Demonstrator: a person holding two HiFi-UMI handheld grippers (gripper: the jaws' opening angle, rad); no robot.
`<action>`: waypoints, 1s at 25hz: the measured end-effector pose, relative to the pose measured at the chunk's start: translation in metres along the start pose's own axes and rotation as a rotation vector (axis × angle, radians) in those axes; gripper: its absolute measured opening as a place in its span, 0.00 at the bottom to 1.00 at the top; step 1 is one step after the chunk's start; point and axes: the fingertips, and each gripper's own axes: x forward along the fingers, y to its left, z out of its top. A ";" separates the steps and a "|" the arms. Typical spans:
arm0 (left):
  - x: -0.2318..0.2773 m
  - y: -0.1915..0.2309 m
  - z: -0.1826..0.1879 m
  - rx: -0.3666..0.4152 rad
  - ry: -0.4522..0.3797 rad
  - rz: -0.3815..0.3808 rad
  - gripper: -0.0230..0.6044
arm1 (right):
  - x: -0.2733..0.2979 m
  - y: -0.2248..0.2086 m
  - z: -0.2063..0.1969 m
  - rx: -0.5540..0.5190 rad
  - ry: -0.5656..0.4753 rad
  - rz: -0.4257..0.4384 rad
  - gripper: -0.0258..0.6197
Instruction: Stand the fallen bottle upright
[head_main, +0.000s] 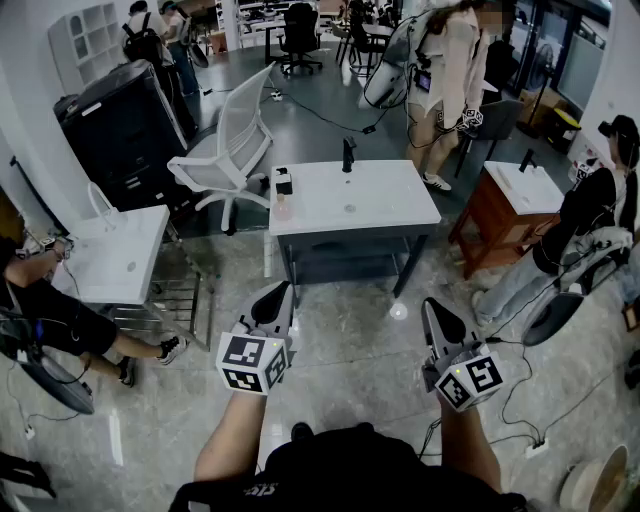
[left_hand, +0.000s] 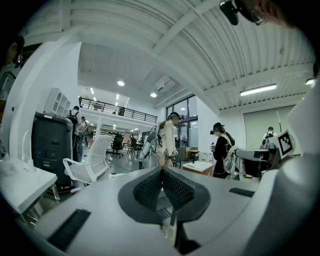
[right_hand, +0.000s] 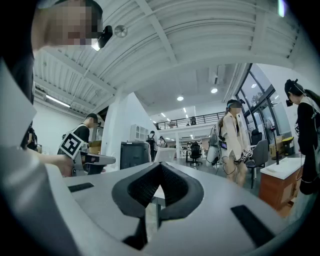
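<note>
A white sink table (head_main: 380, 212) with a black faucet (head_main: 348, 154) stands ahead of me. Near its left edge lies a small clear bottle (head_main: 283, 208), right by a small black object (head_main: 284, 183); it is too small to make out more. My left gripper (head_main: 284, 292) and right gripper (head_main: 431, 306) are held level over the floor, well short of the table. Both are shut with nothing between the jaws. The left gripper view shows that gripper's pads (left_hand: 150, 187) pressed together. In the right gripper view, the other gripper's pads (right_hand: 147, 186) meet the same way.
A white office chair (head_main: 236, 140) and a black cabinet (head_main: 125, 130) stand at the back left. Another white sink table (head_main: 115, 255) is at the left, a wooden one (head_main: 510, 205) at the right. Several people stand or sit around. Cables (head_main: 520, 395) lie on the floor.
</note>
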 end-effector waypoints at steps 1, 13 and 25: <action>0.001 -0.001 0.000 0.004 0.003 -0.001 0.05 | 0.001 0.000 -0.001 0.001 0.003 0.001 0.06; 0.023 -0.033 -0.012 0.063 0.060 -0.016 0.05 | -0.021 -0.041 -0.020 0.041 0.023 -0.040 0.06; 0.046 -0.120 -0.048 0.078 0.126 -0.064 0.05 | -0.067 -0.073 -0.050 0.173 0.045 0.042 0.06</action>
